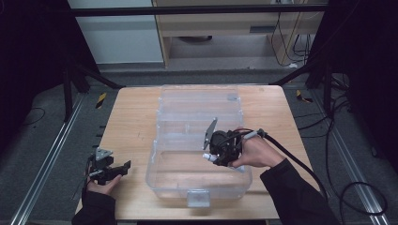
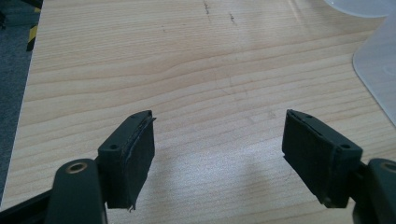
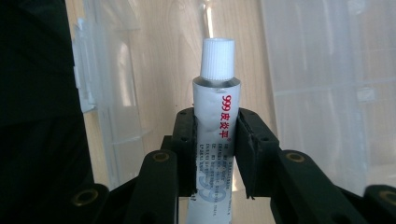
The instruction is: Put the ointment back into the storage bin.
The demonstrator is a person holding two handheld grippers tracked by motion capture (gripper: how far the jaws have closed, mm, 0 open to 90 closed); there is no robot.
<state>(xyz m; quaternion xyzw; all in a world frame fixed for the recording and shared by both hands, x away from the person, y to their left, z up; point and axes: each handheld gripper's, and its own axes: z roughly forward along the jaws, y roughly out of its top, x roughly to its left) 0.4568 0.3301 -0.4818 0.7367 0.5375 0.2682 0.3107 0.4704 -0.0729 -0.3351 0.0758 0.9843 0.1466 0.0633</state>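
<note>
Pale wood table (image 1: 131, 122) on a grey floor, dark frame rails to either side: a person in black sleeves works two hand-held grippers at its near edge. At near left, the left gripper (image 1: 123, 168) rests low over bare wood, its jaws spread wide with nothing between them; its own view shows both black pads (image 2: 135, 158) apart above the grain. Just right of it stands a clear plastic box (image 1: 199, 185), its lid (image 1: 197, 101) laid open toward the far side. Over the box's near half, the right gripper (image 1: 210, 156) is clamped on a small white tube (image 3: 215, 126), which is gripped at mid-body between the pads, ribbed white cap (image 3: 217, 57) pointing away from the hand, red print along its side. Beyond the table stand pale cabinets and trailing cables.
</note>
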